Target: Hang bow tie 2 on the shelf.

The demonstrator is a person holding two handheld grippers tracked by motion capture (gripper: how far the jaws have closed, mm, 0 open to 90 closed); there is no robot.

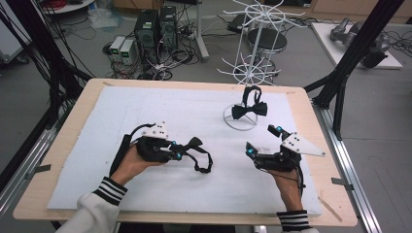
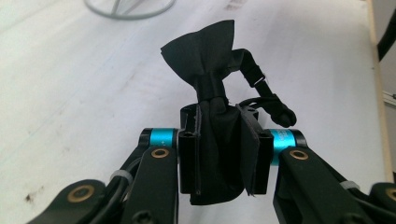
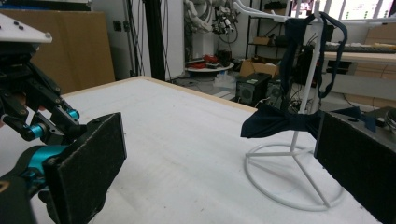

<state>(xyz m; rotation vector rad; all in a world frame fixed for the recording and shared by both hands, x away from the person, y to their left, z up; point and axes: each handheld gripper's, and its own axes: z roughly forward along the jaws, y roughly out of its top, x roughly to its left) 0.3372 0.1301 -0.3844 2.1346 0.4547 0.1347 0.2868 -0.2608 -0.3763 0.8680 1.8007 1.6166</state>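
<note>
White table [image 1: 145, 104]; left gripper [image 2: 219, 158] pinches bow tie [image 2: 210, 60], half hidden; right gripper [image 1: 265, 141] spread.

A wooden table [image 1: 301, 104] carries a white foam sheet [image 1: 160, 104]. Beyond its far edge, black computer towers [image 1: 155, 26] and tangled cables [image 1: 167, 60] sit on the grey floor [image 1: 374, 126]. A black frame post [image 1: 357, 46] rises at far right.
</note>
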